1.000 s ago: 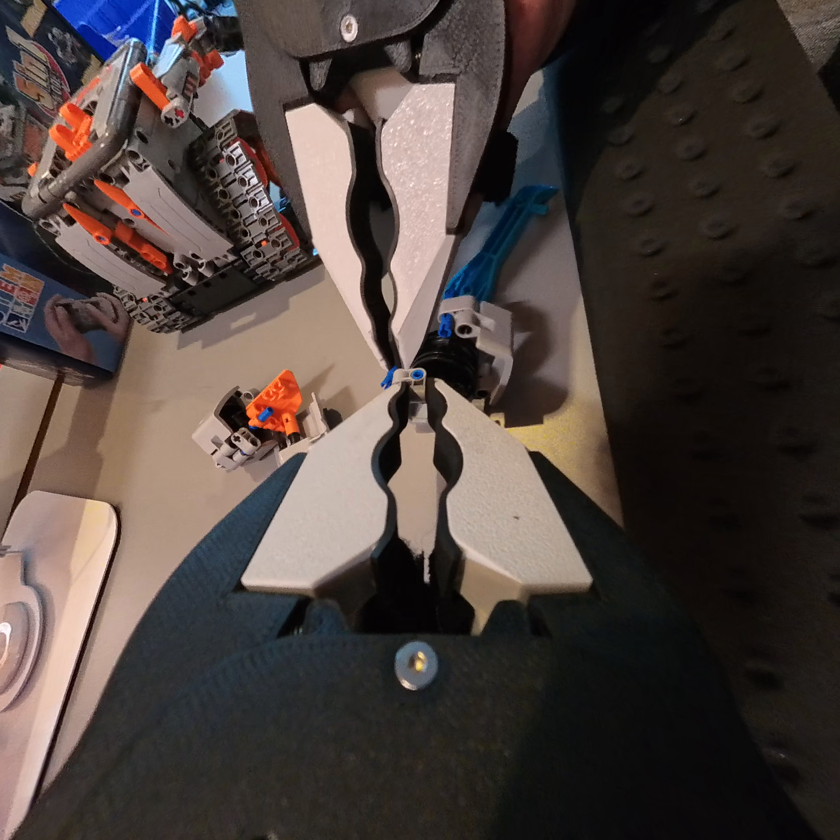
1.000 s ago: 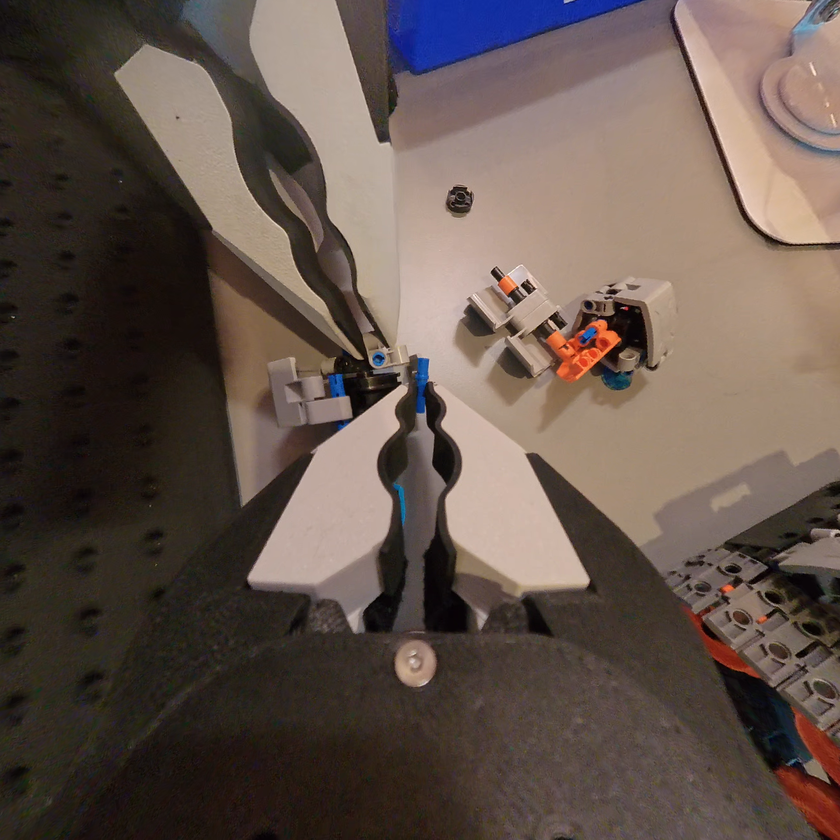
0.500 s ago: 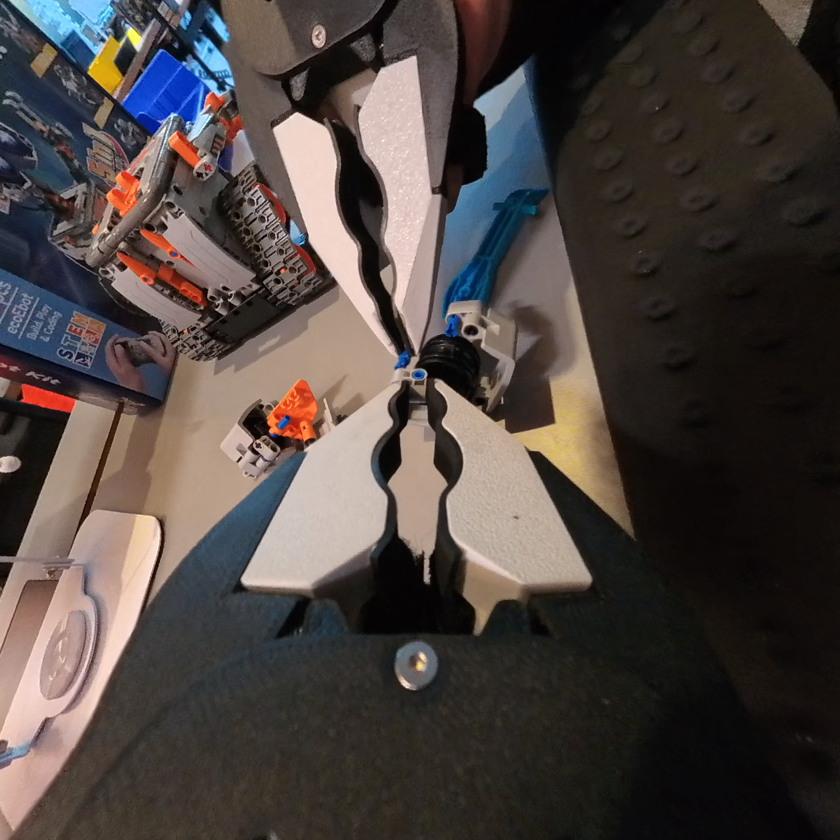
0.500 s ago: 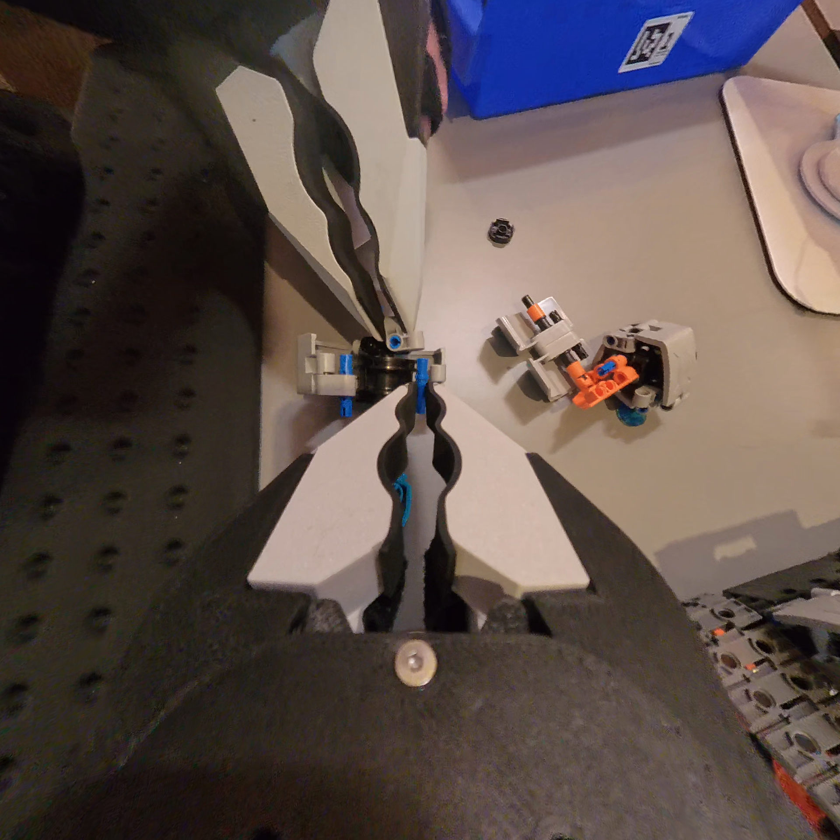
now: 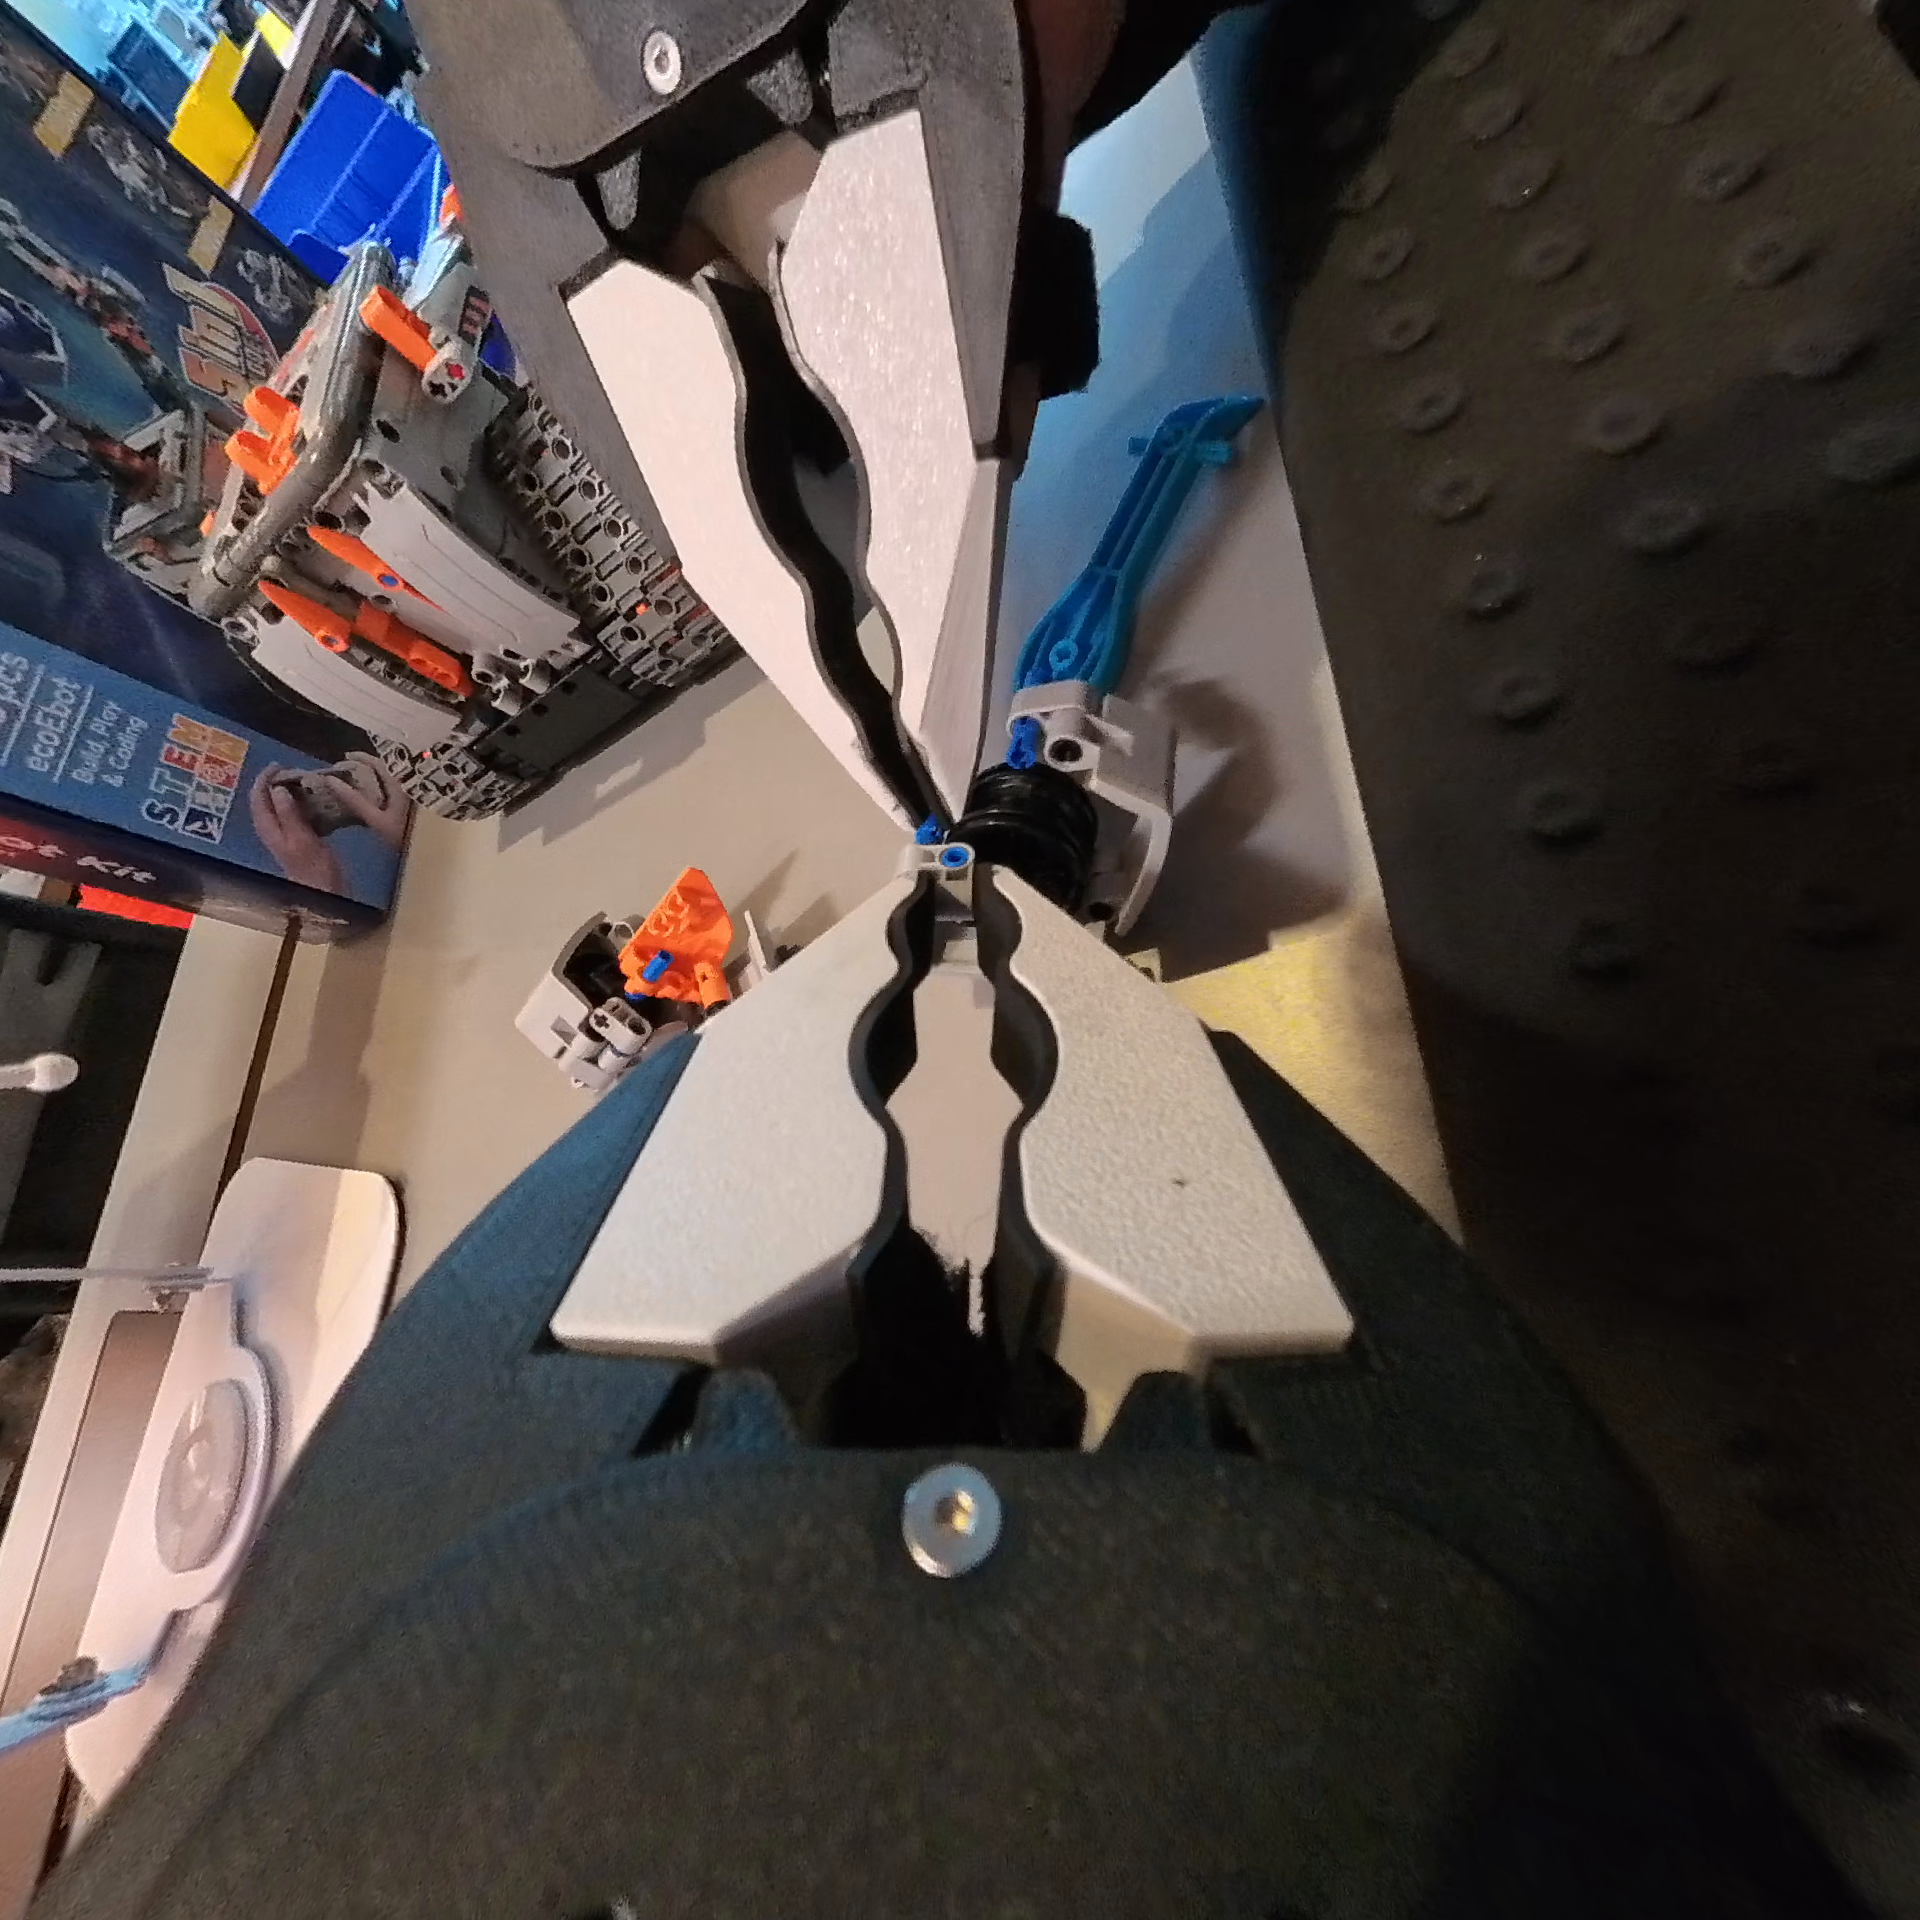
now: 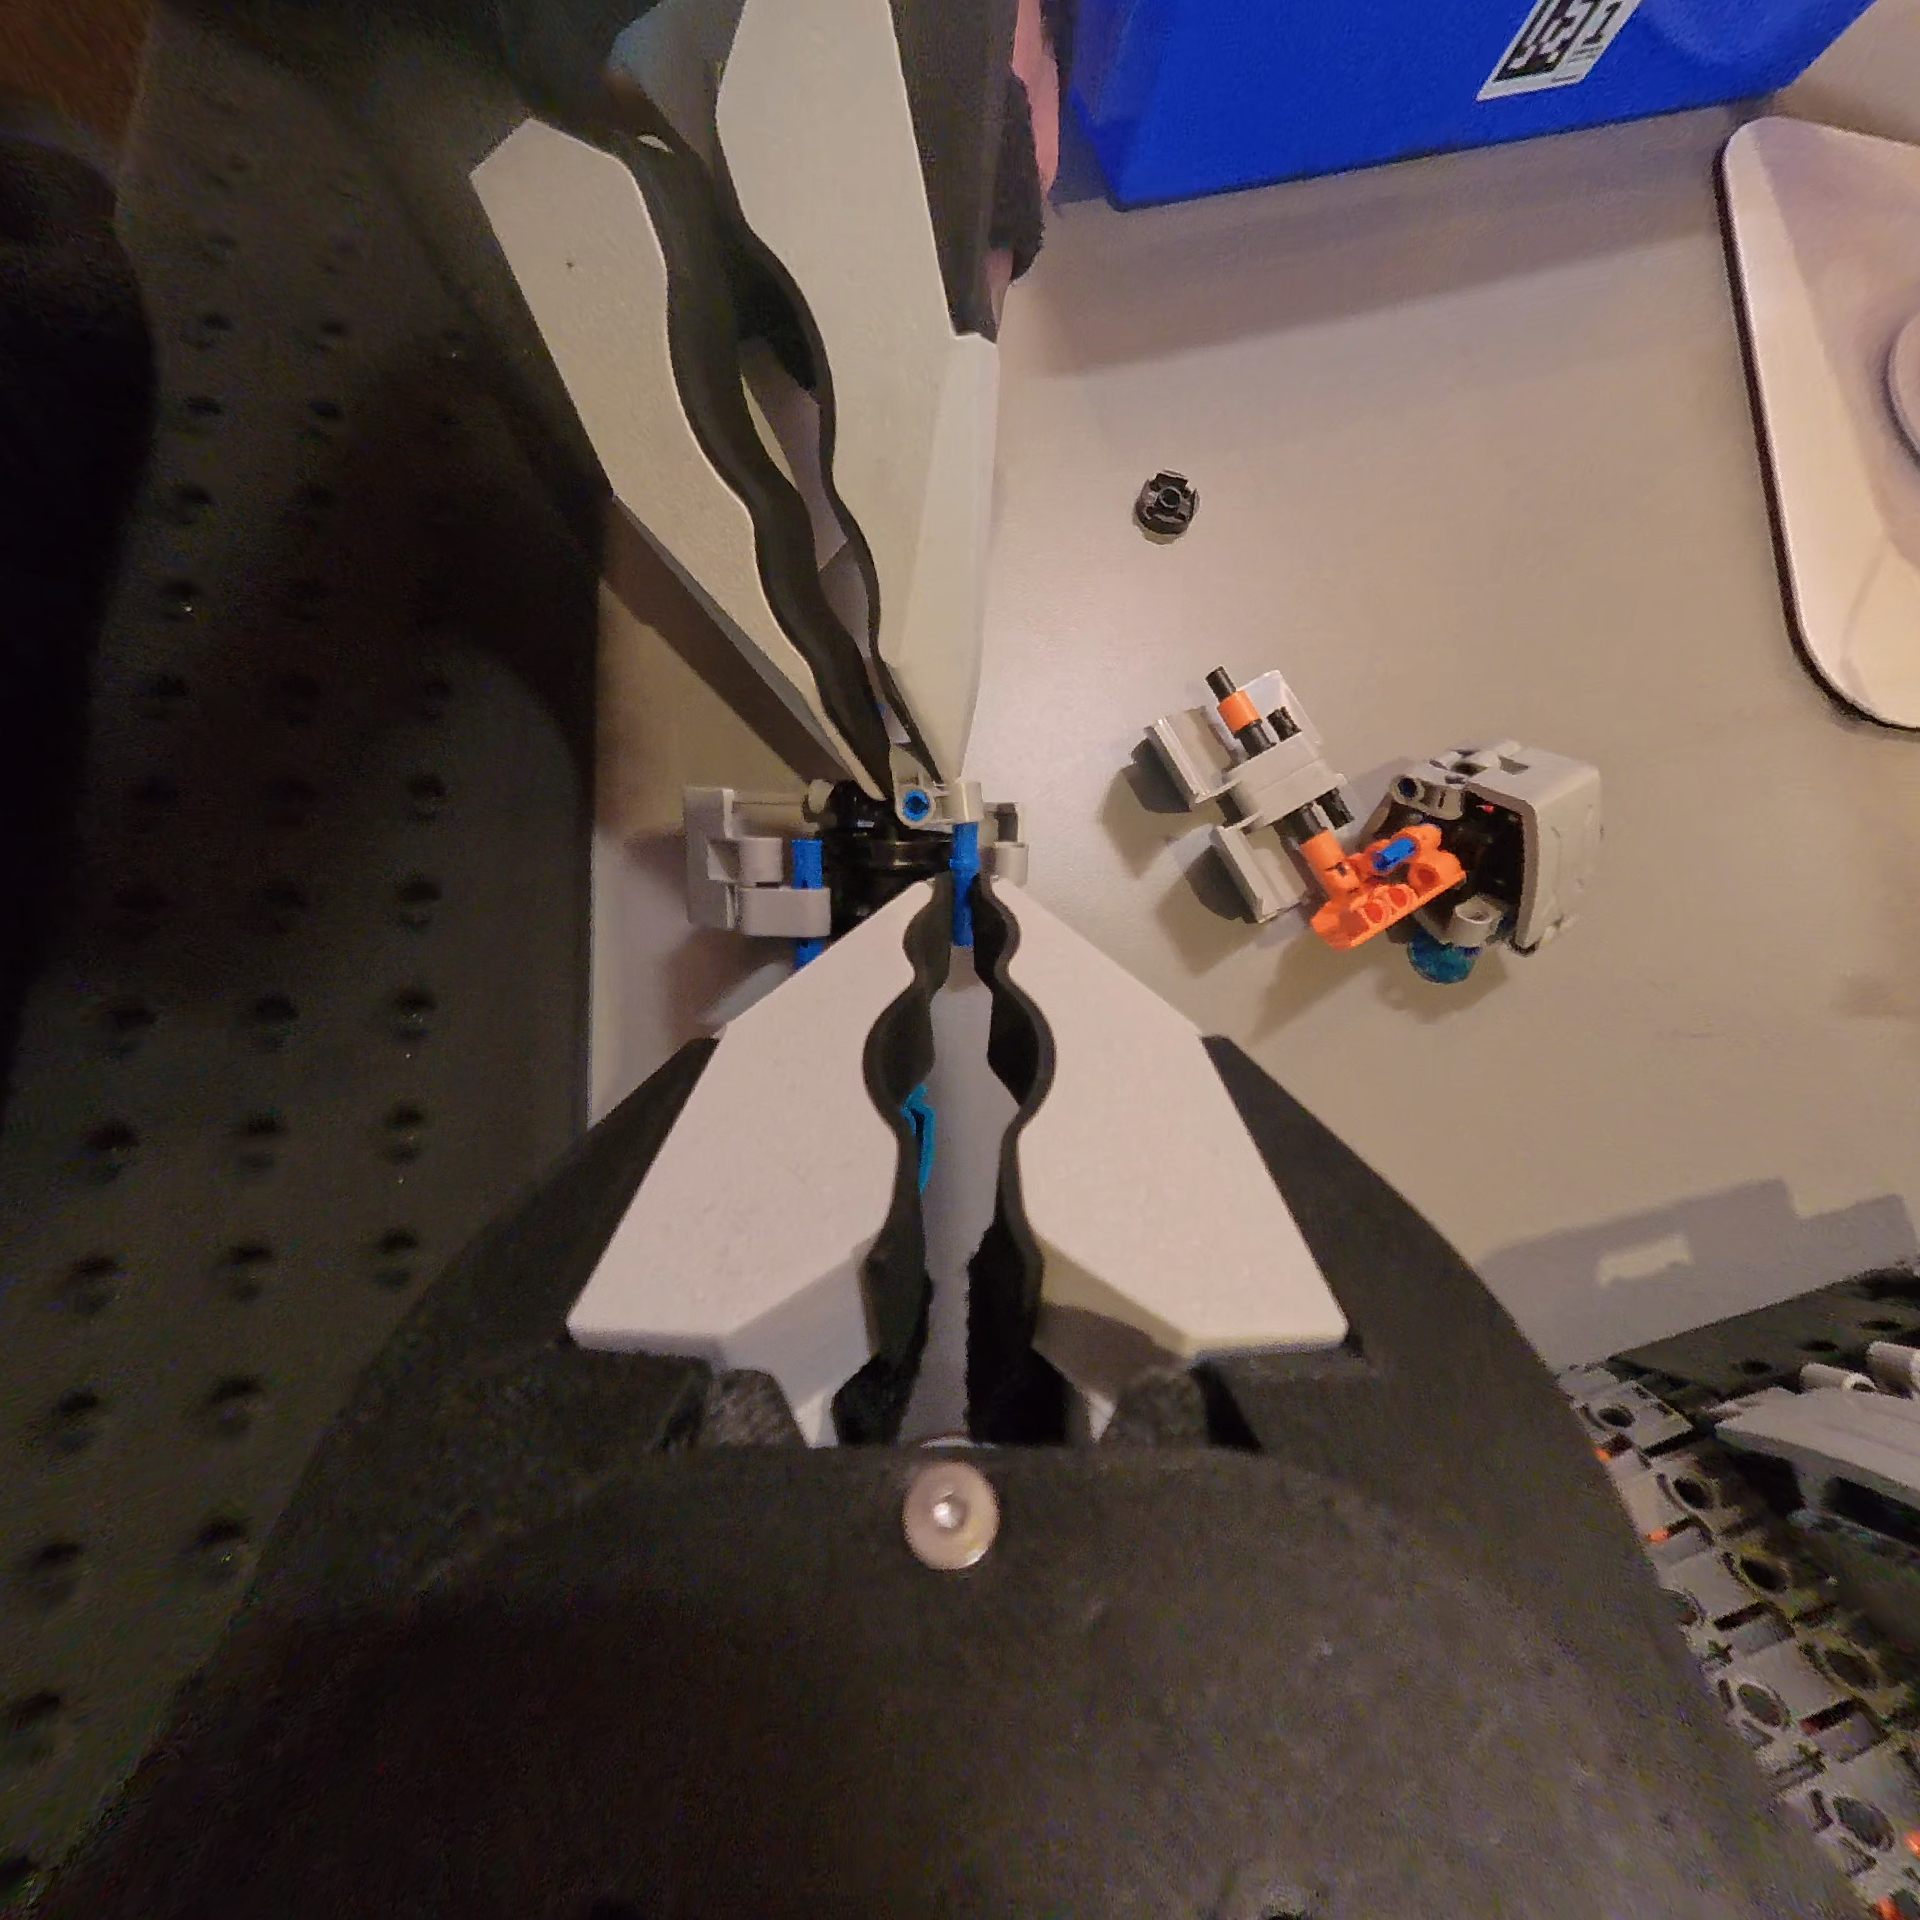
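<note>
My left gripper [image 5: 940, 896] is shut on a small grey connector [image 5: 938, 857] with a blue pin hole. My right gripper [image 6: 961, 906] is shut on a thin blue pin [image 6: 965, 854]. The two grippers meet tip to tip, and the pin's end touches the connector [image 6: 935, 802]. The right gripper [image 5: 925, 810] comes down from the top of the left wrist view. The left gripper [image 6: 914, 779] comes down from the top of the right wrist view. Just beneath them, a grey bracket with a black ribbed wheel [image 5: 1039, 821] lies on the table; it also shows in the right wrist view [image 6: 758, 862].
A grey and orange sub-assembly [image 6: 1455, 862] and a grey bracket with an axle [image 6: 1247, 790] lie on the grey table. A small black round piece [image 6: 1166, 501], a blue lever tool [image 5: 1132, 540], a tracked model [image 5: 436, 582], a printed box [image 5: 156, 748], a blue bin [image 6: 1351, 83] and a dimpled black mat [image 5: 1610, 623] surround them. Both grippers' tips are close together, under 4 cm apart.
Both grippers have stayed shut. The grey connector has moved closer over the blue pin's end. Both views have shifted, showing more of the box and the blue bin.
</note>
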Demonstrator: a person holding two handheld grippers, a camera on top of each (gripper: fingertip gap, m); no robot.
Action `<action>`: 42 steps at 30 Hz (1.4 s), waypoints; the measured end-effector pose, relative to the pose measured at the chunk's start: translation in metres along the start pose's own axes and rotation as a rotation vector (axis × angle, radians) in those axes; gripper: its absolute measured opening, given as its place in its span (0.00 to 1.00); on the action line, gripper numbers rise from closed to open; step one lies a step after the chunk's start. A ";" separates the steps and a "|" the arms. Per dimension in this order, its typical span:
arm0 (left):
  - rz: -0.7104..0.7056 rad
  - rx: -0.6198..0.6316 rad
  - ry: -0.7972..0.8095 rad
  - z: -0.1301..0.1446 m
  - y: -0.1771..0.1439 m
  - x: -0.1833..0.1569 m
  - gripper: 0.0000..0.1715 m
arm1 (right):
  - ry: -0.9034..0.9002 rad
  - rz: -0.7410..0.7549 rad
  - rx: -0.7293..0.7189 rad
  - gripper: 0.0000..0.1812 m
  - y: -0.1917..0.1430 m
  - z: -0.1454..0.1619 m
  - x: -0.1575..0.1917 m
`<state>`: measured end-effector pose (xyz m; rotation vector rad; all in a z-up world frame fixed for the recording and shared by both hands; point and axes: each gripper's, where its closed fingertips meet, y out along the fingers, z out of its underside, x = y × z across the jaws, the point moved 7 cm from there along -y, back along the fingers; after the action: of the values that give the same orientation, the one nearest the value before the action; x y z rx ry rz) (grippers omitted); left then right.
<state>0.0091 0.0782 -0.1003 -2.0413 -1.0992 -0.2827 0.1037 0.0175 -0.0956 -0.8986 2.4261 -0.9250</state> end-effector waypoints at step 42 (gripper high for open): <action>0.177 0.074 -0.065 -0.004 0.007 0.005 0.03 | -0.216 -0.064 0.184 0.00 -0.001 -0.007 0.002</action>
<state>0.0185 0.0762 -0.0989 -2.0773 -0.9457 -0.0858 0.0985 0.0187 -0.0905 -0.9602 2.1047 -0.9999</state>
